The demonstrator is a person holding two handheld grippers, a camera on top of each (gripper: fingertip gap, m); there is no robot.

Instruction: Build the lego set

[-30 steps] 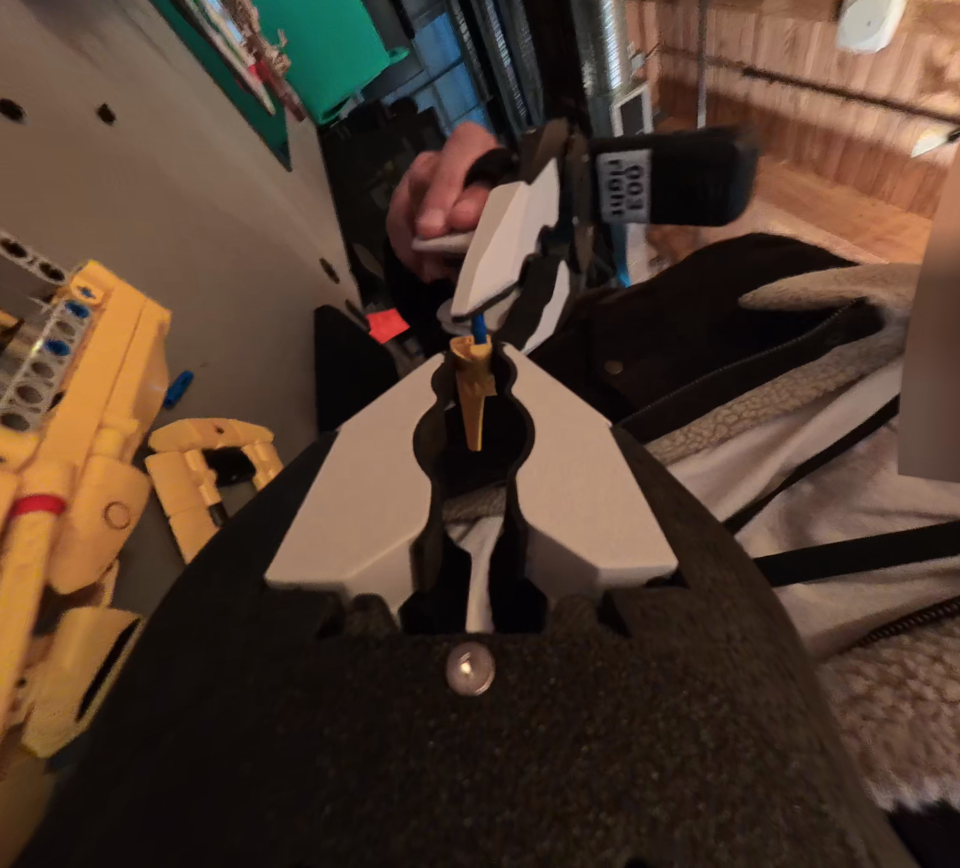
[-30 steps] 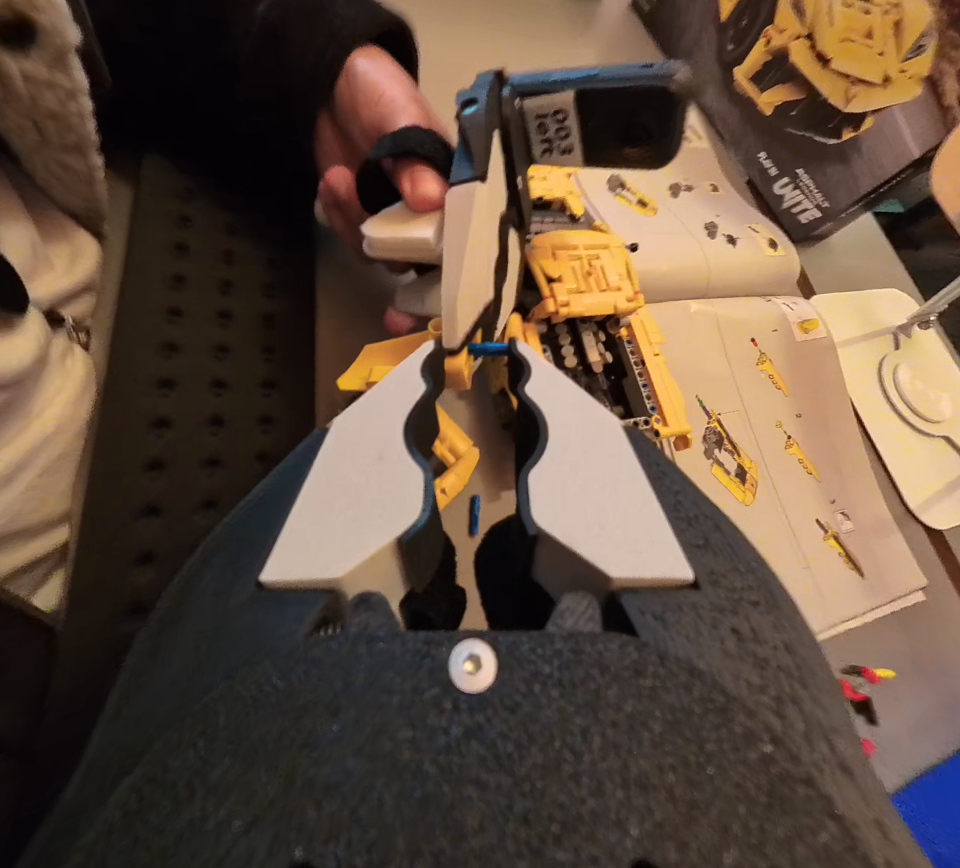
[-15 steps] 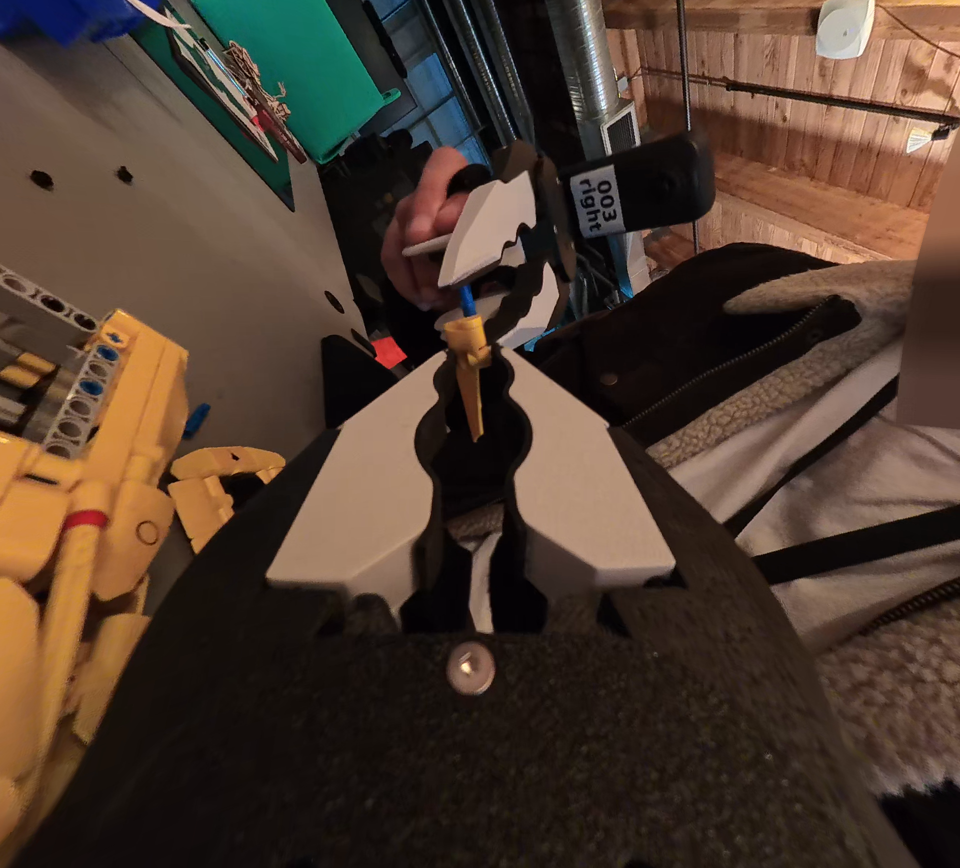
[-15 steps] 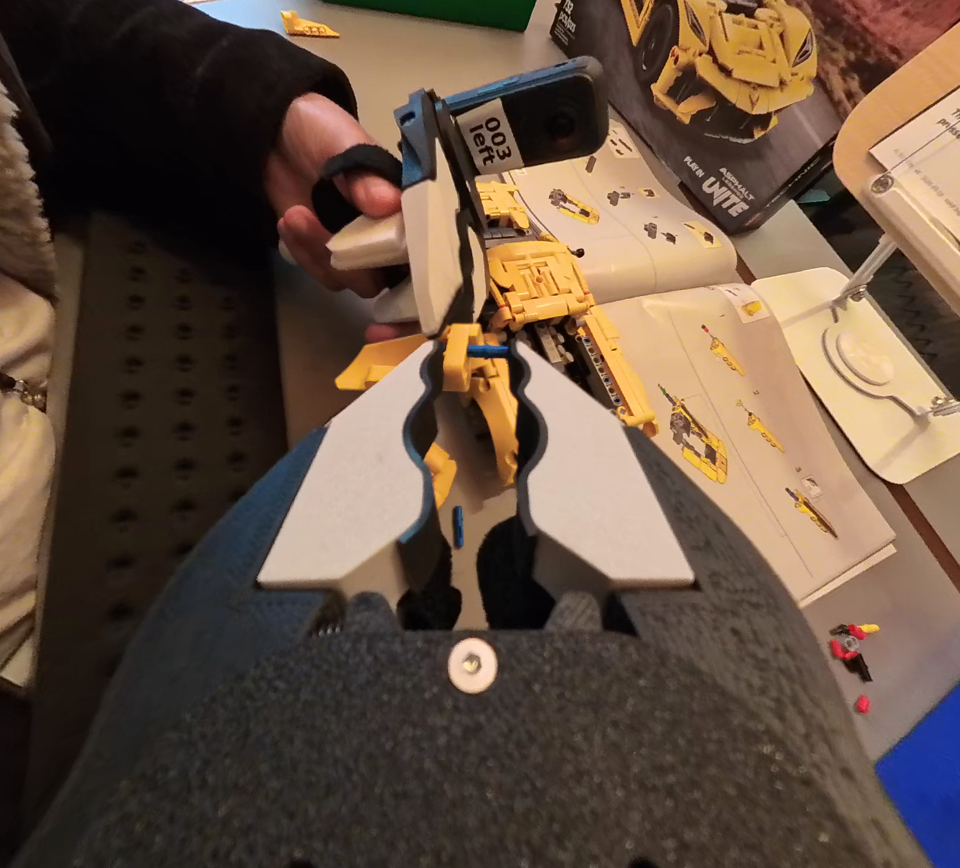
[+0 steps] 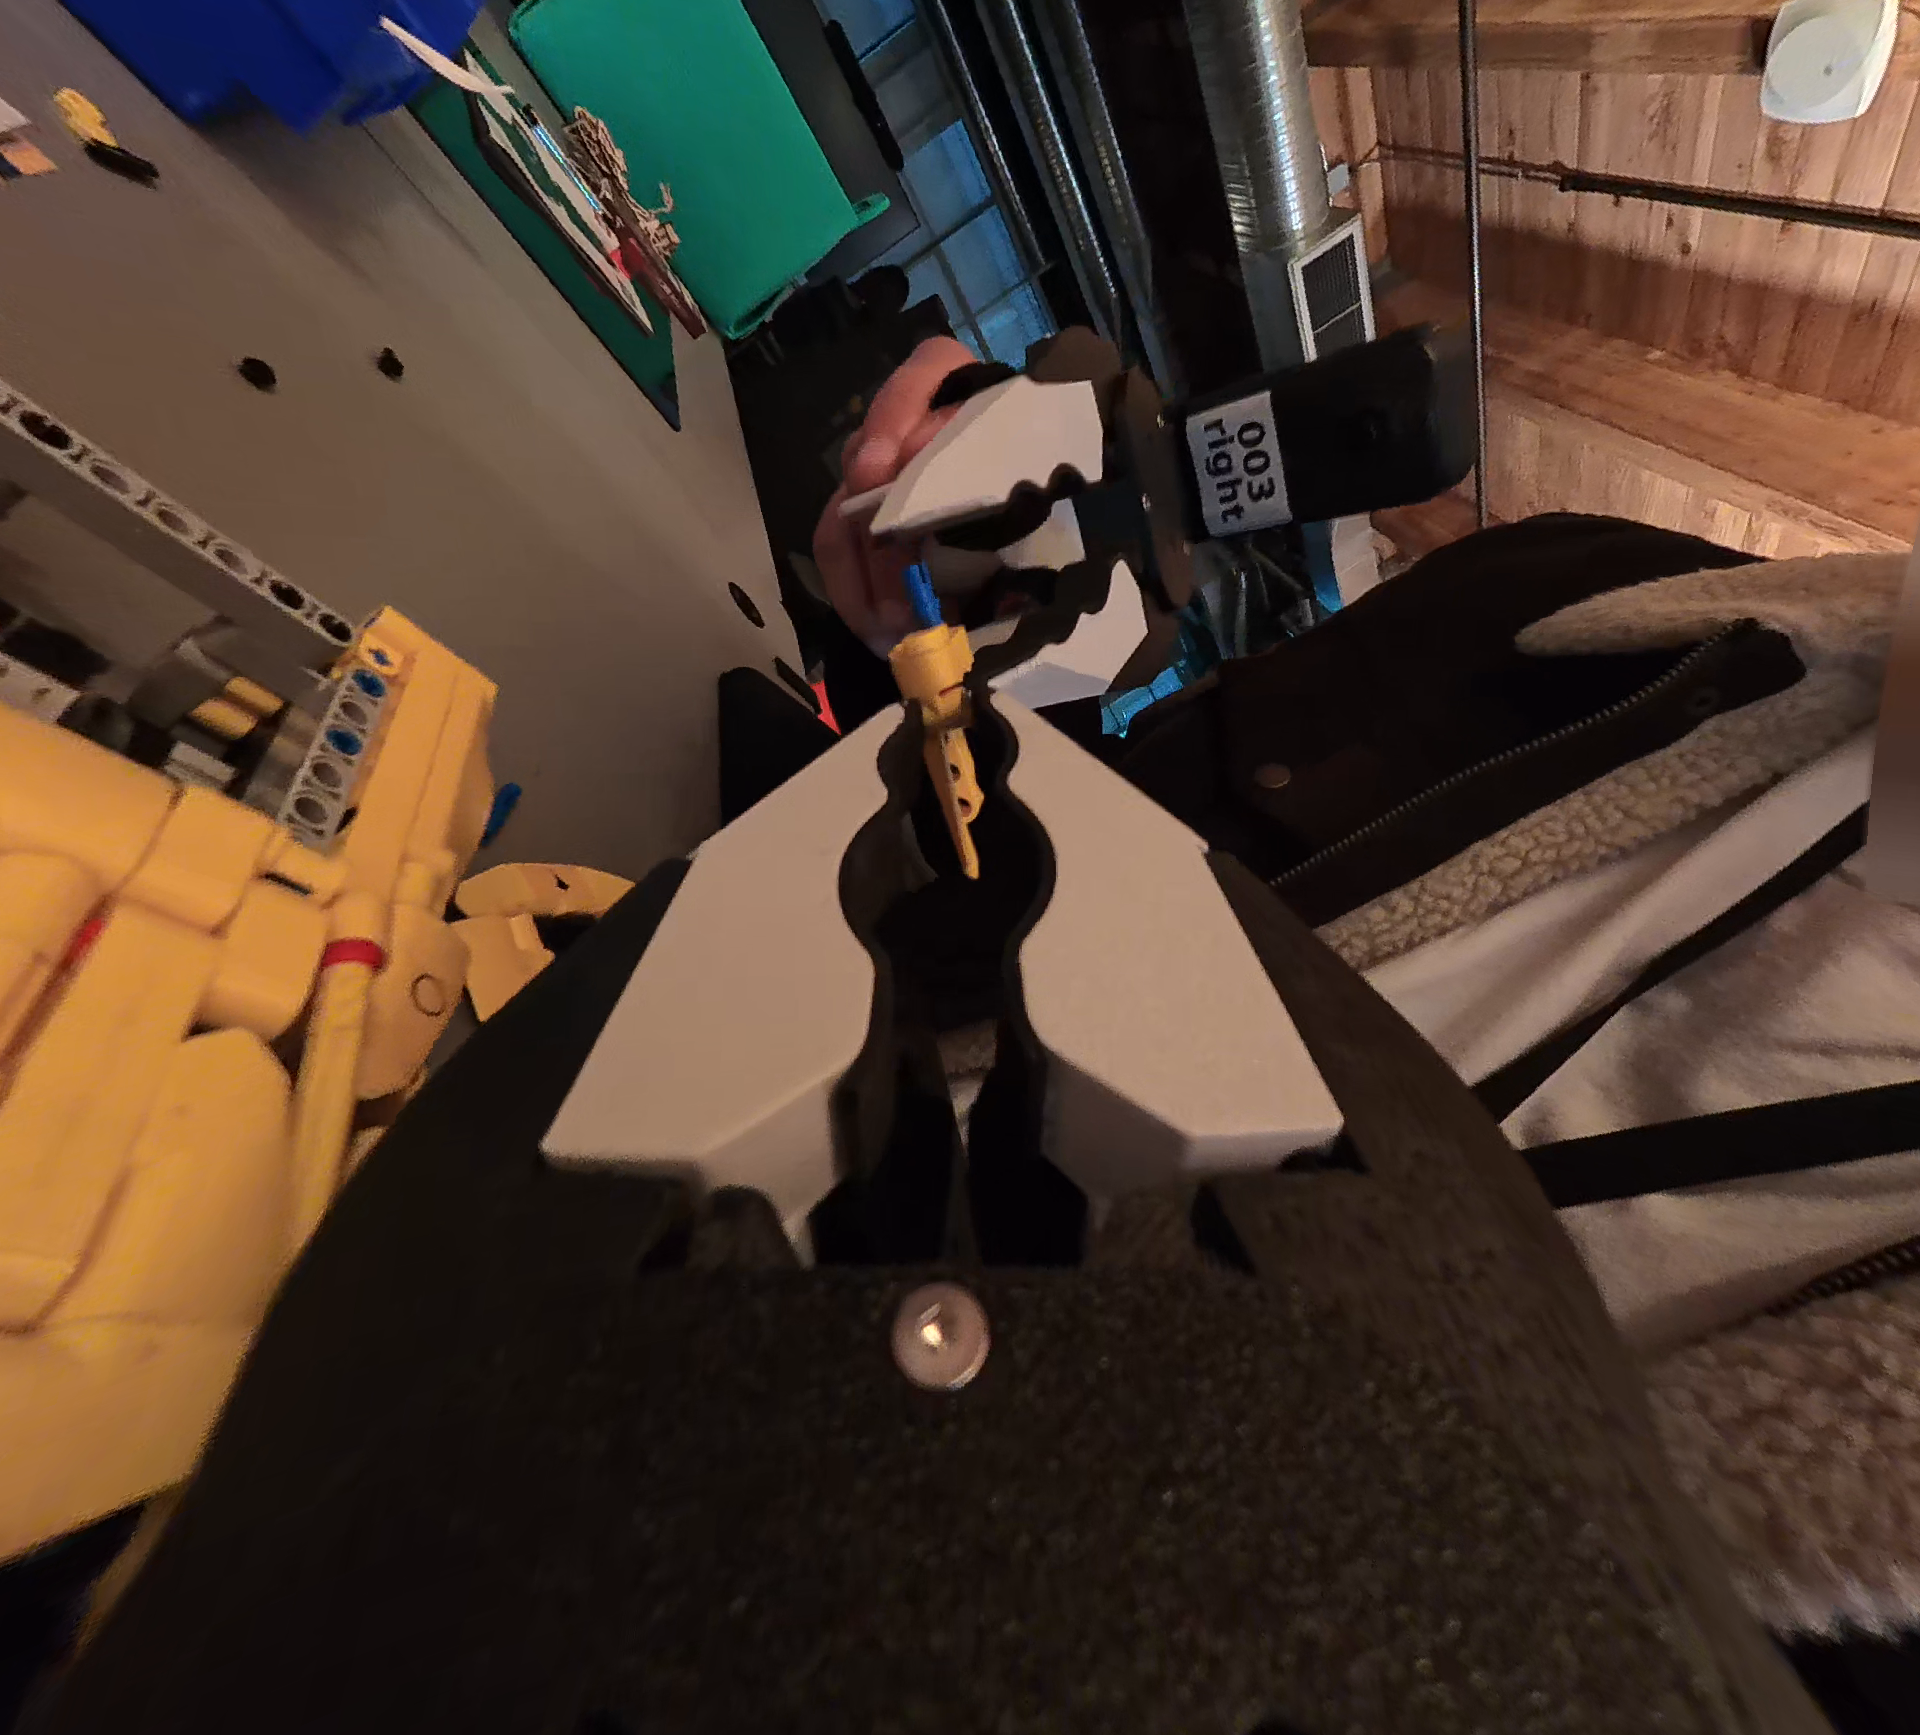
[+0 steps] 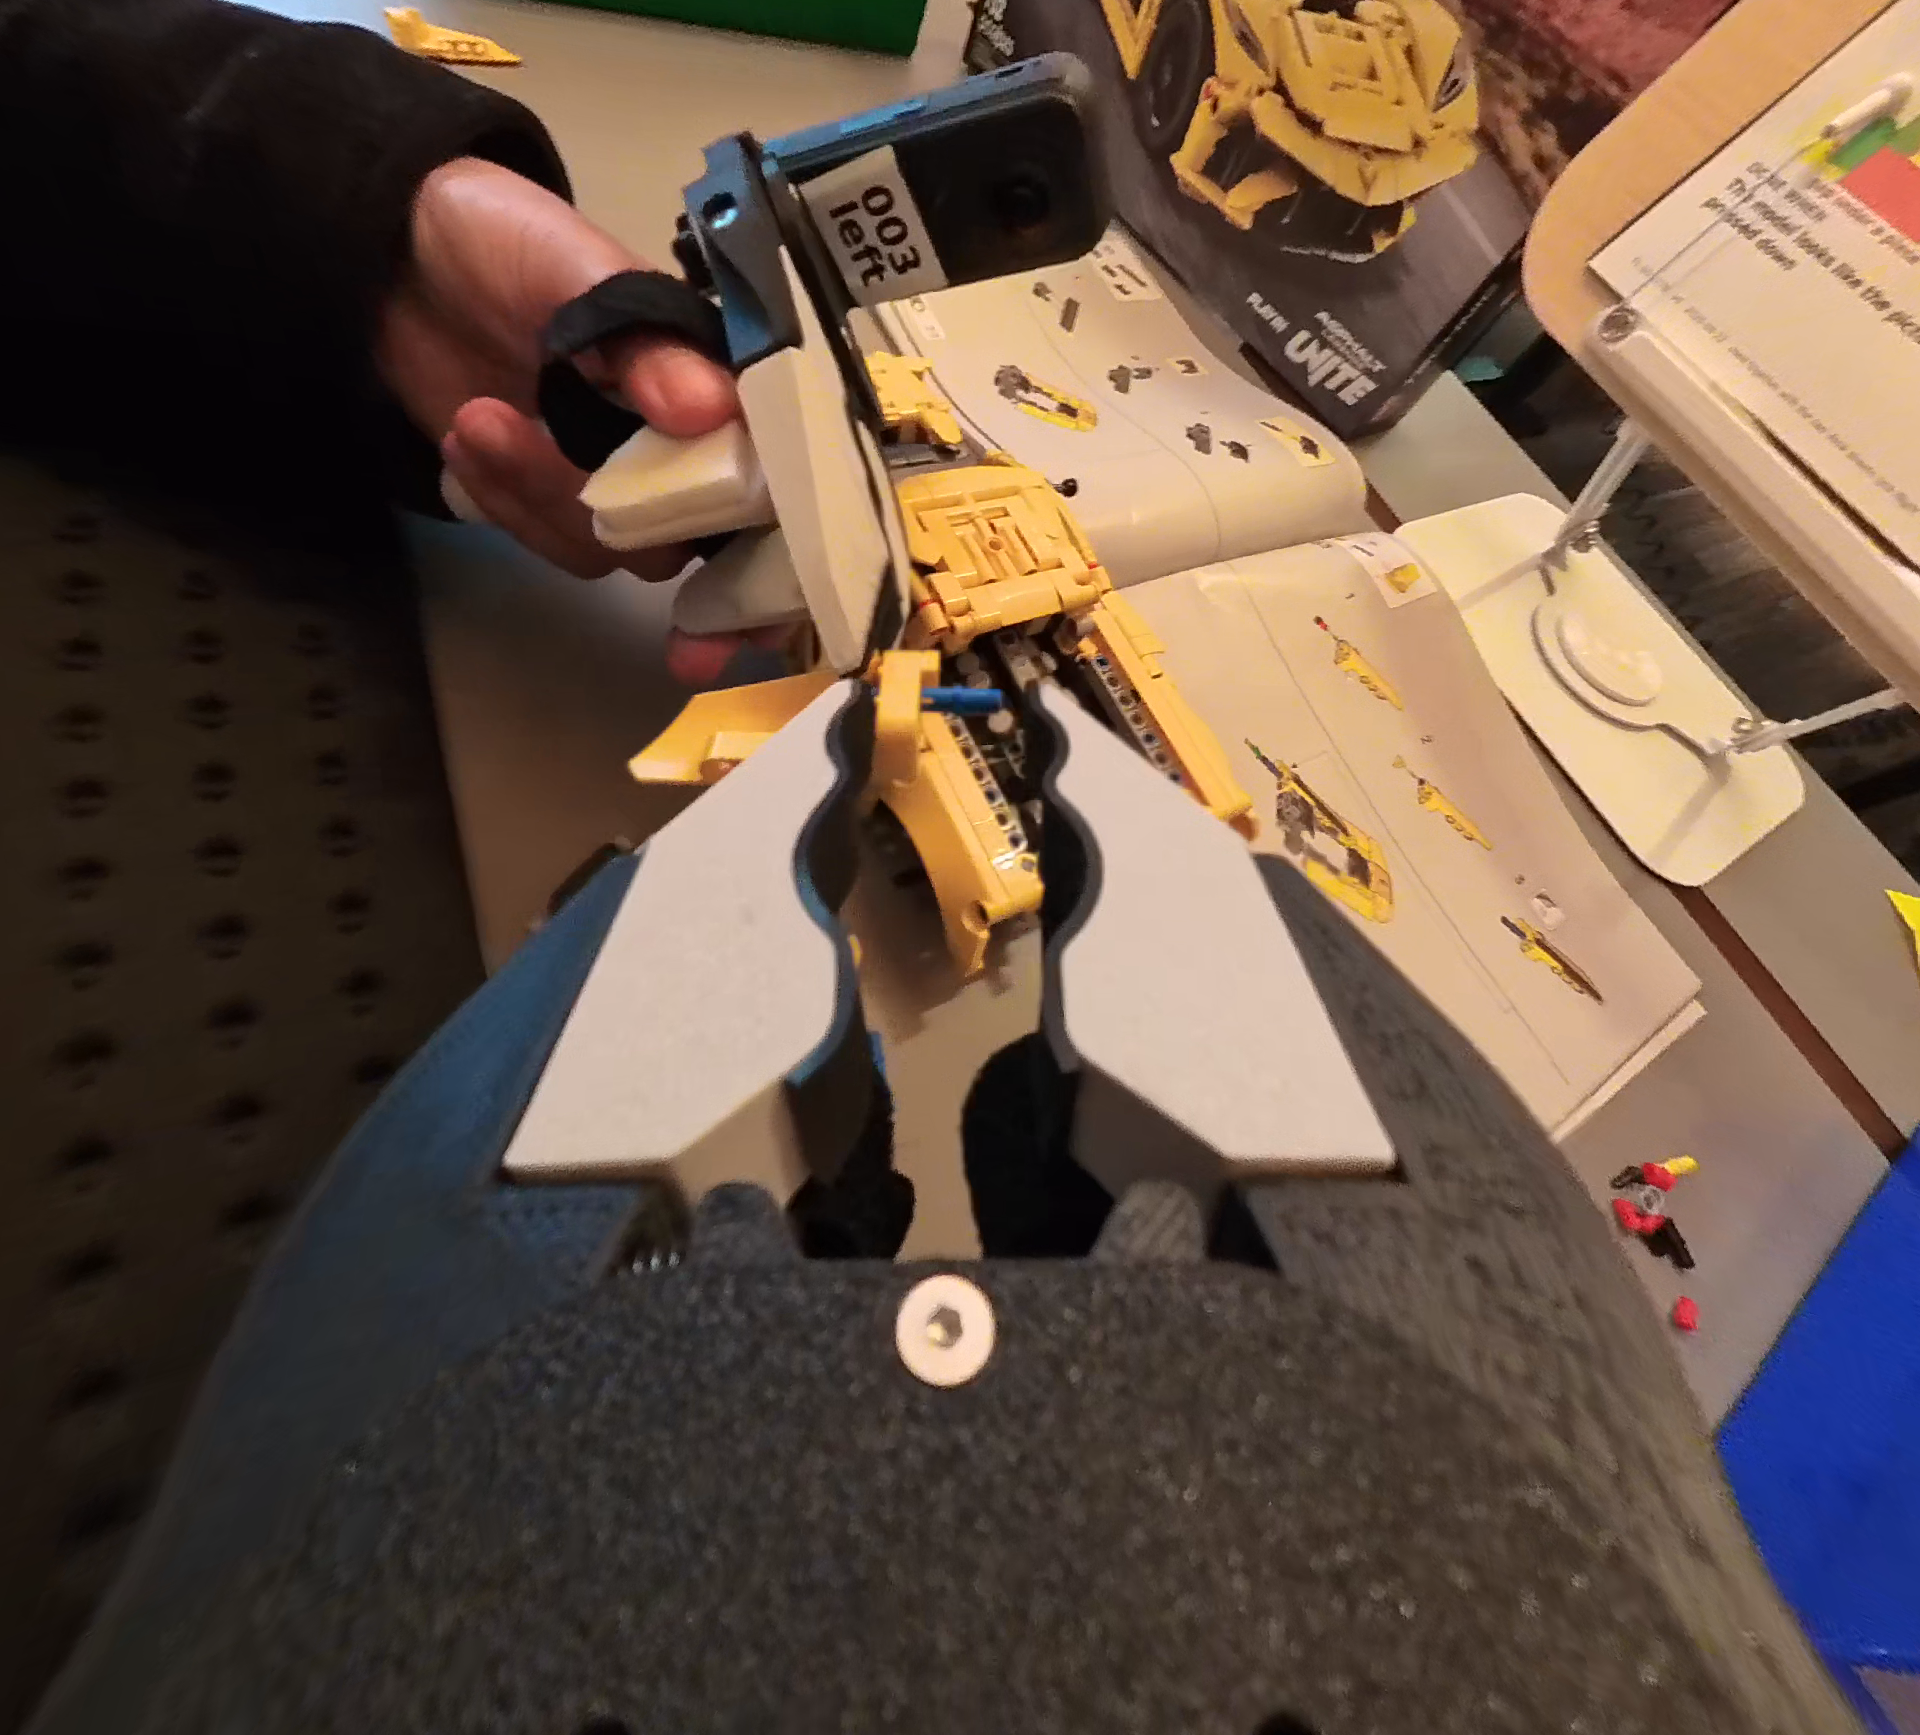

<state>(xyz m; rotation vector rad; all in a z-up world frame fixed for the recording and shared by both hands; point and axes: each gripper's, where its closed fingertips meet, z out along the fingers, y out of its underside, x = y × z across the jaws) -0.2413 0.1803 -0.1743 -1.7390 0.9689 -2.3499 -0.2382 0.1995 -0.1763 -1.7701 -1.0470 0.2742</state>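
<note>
Right gripper (image 6: 948, 719) has let go of the blue pin (image 6: 961, 699) since half a second ago; its jaws now stand apart, and the pin's free end sits just short of the right-hand finger. Left gripper (image 5: 940, 721) is clamped at its tips on the small yellow piece (image 5: 943, 729), which carries the pin; both tools meet tip to tip above the table (image 6: 644, 96). Just beyond the right gripper's tips lies the partly built yellow car (image 6: 1003, 563), then the open instruction booklet (image 6: 1455, 812), with the set's box (image 6: 1351, 127) farther back.
</note>
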